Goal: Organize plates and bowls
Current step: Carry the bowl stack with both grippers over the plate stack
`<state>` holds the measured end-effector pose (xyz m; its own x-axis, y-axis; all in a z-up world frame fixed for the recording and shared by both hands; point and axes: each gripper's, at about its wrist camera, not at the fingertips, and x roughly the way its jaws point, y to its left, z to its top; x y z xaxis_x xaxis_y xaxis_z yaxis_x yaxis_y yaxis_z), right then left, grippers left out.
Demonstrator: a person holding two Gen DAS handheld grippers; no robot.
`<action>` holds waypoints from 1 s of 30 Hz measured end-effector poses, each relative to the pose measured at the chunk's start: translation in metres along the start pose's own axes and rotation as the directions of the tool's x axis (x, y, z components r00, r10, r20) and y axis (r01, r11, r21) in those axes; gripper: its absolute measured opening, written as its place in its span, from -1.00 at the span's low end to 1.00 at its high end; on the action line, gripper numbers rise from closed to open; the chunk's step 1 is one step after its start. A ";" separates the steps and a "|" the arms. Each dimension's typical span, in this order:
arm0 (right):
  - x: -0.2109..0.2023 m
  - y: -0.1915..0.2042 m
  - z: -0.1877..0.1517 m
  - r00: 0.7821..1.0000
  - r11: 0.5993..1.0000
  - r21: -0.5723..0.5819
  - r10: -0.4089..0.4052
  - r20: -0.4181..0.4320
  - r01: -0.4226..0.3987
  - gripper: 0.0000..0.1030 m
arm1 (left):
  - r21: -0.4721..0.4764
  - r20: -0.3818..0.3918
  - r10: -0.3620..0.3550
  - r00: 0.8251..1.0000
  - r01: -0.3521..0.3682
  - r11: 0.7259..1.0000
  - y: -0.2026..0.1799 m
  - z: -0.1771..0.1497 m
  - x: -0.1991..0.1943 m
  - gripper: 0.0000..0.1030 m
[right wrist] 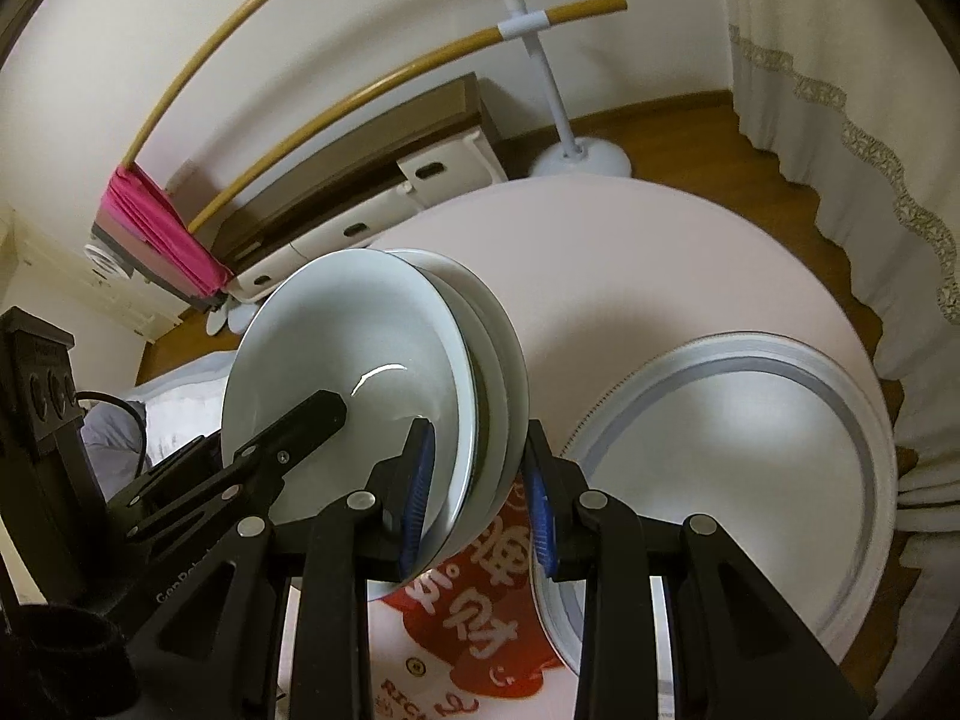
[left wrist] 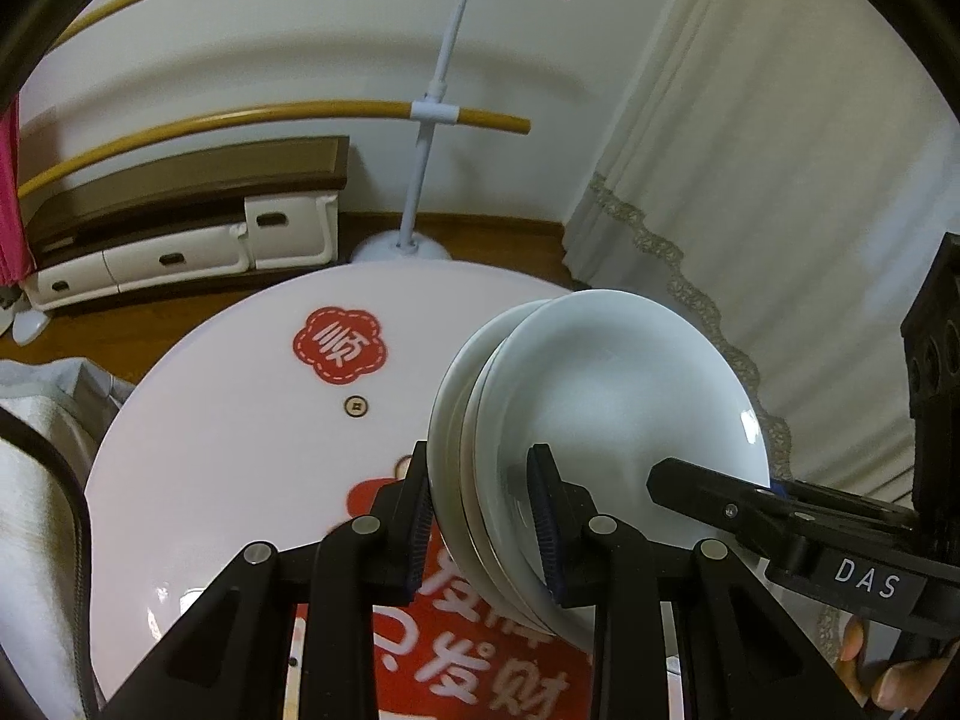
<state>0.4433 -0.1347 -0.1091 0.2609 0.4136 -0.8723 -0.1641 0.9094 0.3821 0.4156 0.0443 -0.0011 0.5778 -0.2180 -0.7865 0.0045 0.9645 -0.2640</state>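
Note:
A small stack of white bowls [left wrist: 606, 396] is held on edge above the round white table [left wrist: 240, 432]. My left gripper [left wrist: 483, 516] is shut on the stack's rim on one side. My right gripper [right wrist: 480, 498] is shut on the same stack of bowls [right wrist: 360, 372] from the opposite side. The right gripper's black finger shows in the left wrist view [left wrist: 708, 489], and the left gripper's finger shows in the right wrist view [right wrist: 300, 426]. A large white plate with a grey ring [right wrist: 750, 480] lies flat on the table [right wrist: 630, 258] to the right.
The table carries red printed stickers [left wrist: 339, 345]. Behind it stand a white drying rack with yellow bars [left wrist: 432, 114], low white drawers [left wrist: 180, 252] and a pale curtain [left wrist: 780, 180]. Wooden floor [right wrist: 690, 120] surrounds the table.

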 end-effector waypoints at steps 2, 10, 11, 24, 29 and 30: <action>-0.010 -0.004 -0.002 1.000 1.000 0.002 -0.001 0.013 0.001 -0.43 | 0.012 0.008 -0.003 1.000 0.003 1.000 -0.009 -0.003 -0.006 -0.49; -0.048 -0.030 -0.019 0.998 0.999 0.029 -0.021 0.062 0.019 -0.43 | 0.064 0.012 -0.031 0.999 0.030 0.998 -0.053 -0.018 -0.015 -0.49; -0.051 -0.034 -0.021 0.998 0.999 0.035 -0.024 0.065 0.022 -0.43 | 0.070 0.008 -0.037 0.999 0.036 0.997 -0.059 -0.020 -0.015 -0.49; -0.074 -0.105 -0.047 0.994 0.989 0.119 -0.090 0.060 0.082 -0.43 | 0.117 -0.071 -0.076 0.995 0.084 0.990 -0.128 -0.043 0.017 -0.49; -0.072 -0.120 -0.050 0.993 0.986 0.134 -0.106 0.044 0.099 -0.43 | 0.118 -0.095 -0.081 0.992 0.092 0.989 -0.144 -0.049 0.030 -0.49; -0.072 -0.121 -0.050 0.993 0.986 0.136 -0.107 0.042 0.101 -0.43 | 0.119 -0.097 -0.081 0.992 0.093 0.989 -0.146 -0.050 0.031 -0.49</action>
<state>0.3973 -0.2770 -0.1081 0.3167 0.3149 -0.8947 -0.0064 0.9440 0.3300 0.3925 -0.1106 -0.0149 0.4938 -0.3091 -0.8128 0.1547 0.9510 -0.2676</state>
